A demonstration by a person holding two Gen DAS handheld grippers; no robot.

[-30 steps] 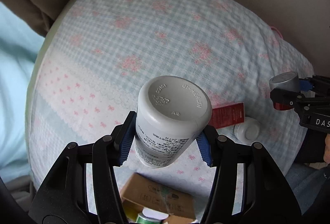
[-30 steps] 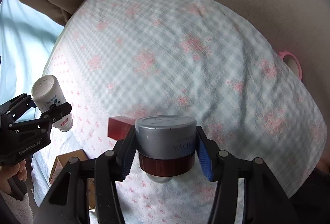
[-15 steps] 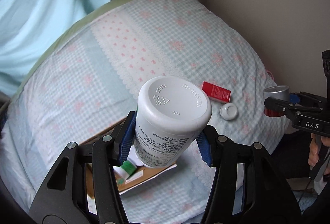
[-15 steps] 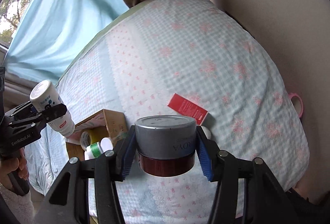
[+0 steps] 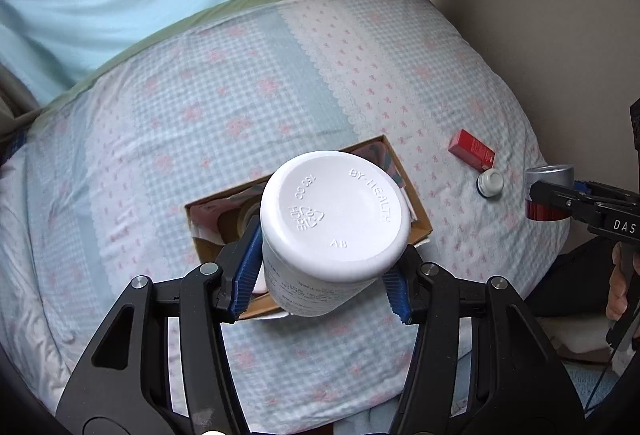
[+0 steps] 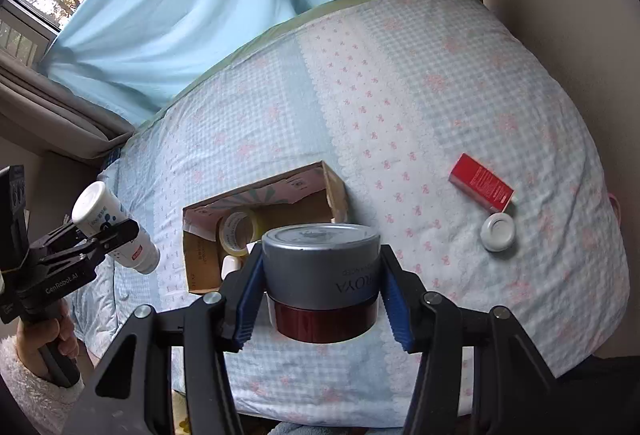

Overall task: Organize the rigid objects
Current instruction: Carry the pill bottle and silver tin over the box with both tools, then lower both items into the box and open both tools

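In the left wrist view, the left tongs (image 5: 320, 275) clamp a white bottle (image 5: 332, 219) base-up, above the open cardboard box (image 5: 416, 211) that sits on the bed (image 5: 240, 95). Over to the right, a red carton (image 5: 471, 150) and a small white jar (image 5: 490, 182) lie touching each other on the bedspread, and the right tongs (image 5: 560, 195) show at the frame edge, gripping a jar.

In the right wrist view, the right tongs (image 6: 320, 299) are closed on a silver-lidded red jar (image 6: 322, 279), held over the bed just beside the box (image 6: 200, 271), which already contains a tape roll (image 6: 238, 231) (other contents are hard to make out). The left tongs (image 6: 100, 239) carry the white bottle (image 6: 114, 231) left of the box.

The step in hand looks like carrying both items to the box; next each needs lowering inside before the tongs release.
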